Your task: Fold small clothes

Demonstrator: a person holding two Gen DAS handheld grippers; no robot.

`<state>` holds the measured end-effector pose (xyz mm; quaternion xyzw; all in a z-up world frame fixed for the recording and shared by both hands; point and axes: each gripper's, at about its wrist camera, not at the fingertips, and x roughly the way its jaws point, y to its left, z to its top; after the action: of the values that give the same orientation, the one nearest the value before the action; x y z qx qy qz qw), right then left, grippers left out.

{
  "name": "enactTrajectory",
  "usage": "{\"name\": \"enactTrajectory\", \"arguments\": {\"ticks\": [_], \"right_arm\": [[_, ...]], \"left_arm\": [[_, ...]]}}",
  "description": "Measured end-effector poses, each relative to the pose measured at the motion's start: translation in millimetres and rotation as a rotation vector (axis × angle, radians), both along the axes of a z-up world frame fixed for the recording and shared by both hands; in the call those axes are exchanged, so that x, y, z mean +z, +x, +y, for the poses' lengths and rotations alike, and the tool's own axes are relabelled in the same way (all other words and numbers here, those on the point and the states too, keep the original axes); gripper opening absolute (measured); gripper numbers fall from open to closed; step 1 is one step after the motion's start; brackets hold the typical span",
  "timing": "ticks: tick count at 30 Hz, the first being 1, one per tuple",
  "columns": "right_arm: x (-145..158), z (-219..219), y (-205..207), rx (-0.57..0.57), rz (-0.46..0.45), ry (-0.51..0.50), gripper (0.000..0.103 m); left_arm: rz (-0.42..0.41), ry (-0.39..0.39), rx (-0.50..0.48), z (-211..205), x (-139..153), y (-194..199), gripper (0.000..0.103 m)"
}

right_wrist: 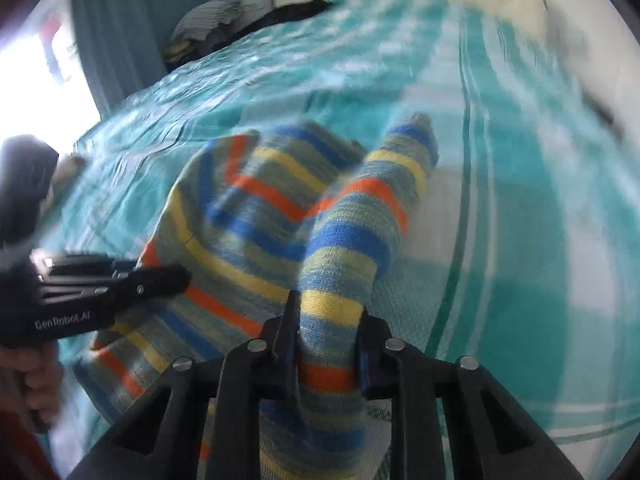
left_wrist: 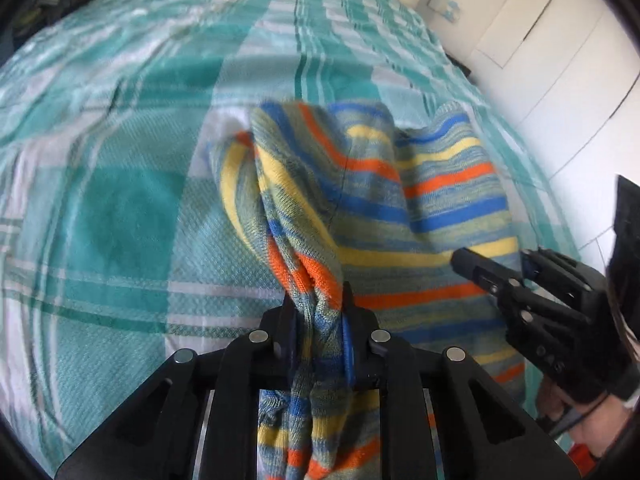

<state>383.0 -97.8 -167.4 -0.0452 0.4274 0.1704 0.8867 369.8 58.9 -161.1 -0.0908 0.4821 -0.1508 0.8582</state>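
Striped knit garment bunched above the teal checked bed cover, left gripper clamped on one fold, right gripper pinching another (both blurred).

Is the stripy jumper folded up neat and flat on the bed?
No, the stripy jumper is bunched and rumpled on the bed cover, with the left gripper and right gripper each pinching a part.

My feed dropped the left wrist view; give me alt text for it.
The left hand-held gripper is shut on a bunched fold of a striped knit garment, which trails over a teal checked bedspread. The right hand-held gripper grips the garment's right side.
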Motion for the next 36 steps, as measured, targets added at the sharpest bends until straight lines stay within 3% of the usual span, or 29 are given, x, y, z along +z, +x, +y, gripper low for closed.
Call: {"name": "enactTrajectory", "arguments": {"ticks": [6,7,9,10,11,12,13,15,17,19,22,26,30,36], "right_arm": [[76.2,-11.0,-44.4,-0.012,-0.183,0.082,0.021],[84.6,-15.2,-39.9,-0.021,-0.194,0.099,0.021],[92.1,-22.5,-34.8,-0.052,-0.184,0.135,0.024],[87.1,-30.2,-29.5,-0.071,-0.145,0.146,0.037],[78.7,-37.1,-24.7,-0.093,-0.093,0.138,0.050],[66.2,-45.3,-23.9,-0.139,-0.045,0.090,0.083],[56.0,-53.9,-30.5,-0.186,-0.016,0.039,0.092],[47.9,-65.8,-56.8,-0.203,0.000,-0.015,0.093],[50.3,-69.5,-95.9,-0.199,-0.008,-0.107,0.093],[57.9,-67.7,-128.3,-0.191,-0.018,-0.141,0.095],[78.9,-59.6,-176.0,-0.199,-0.041,-0.158,0.098],[110.6,-58.3,-223.6,-0.238,-0.066,-0.123,0.102],[131.4,-49.4,-257.2,-0.252,-0.067,-0.096,0.102],[151.9,-46.2,-290.9,-0.268,-0.068,-0.072,0.102]], "left_arm": [[-0.191,-0.010,-0.039,2.4,84.5,-33.0,0.017],[-0.200,-0.006,-0.044,0.3,92.9,-33.4,0.022],[-0.143,0.027,-0.036,-4.1,83.9,-24.2,0.058],[-0.101,0.070,-0.021,-4.2,71.0,-21.8,0.092],[-0.085,0.127,0.004,-3.3,56.6,-23.5,0.092],[-0.080,0.195,0.032,-0.9,43.6,-33.7,0.088],[-0.073,0.248,0.047,3.5,33.5,-48.2,0.084],[-0.108,0.278,0.044,10.8,29.2,-89.5,0.085],[-0.170,0.332,0.038,9.0,42.7,-128.5,0.092],[-0.250,0.389,0.051,1.6,63.3,-168.2,0.101],[-0.331,0.383,0.088,-4.8,99.6,-208.1,0.103],[-0.308,0.381,0.173,-8.8,124.3,-231.3,0.102],[-0.320,0.404,0.185,-18.6,140.1,-263.7,0.103],[-0.241,0.375,0.216,-24.3,151.7,-282.7,0.103]]}}
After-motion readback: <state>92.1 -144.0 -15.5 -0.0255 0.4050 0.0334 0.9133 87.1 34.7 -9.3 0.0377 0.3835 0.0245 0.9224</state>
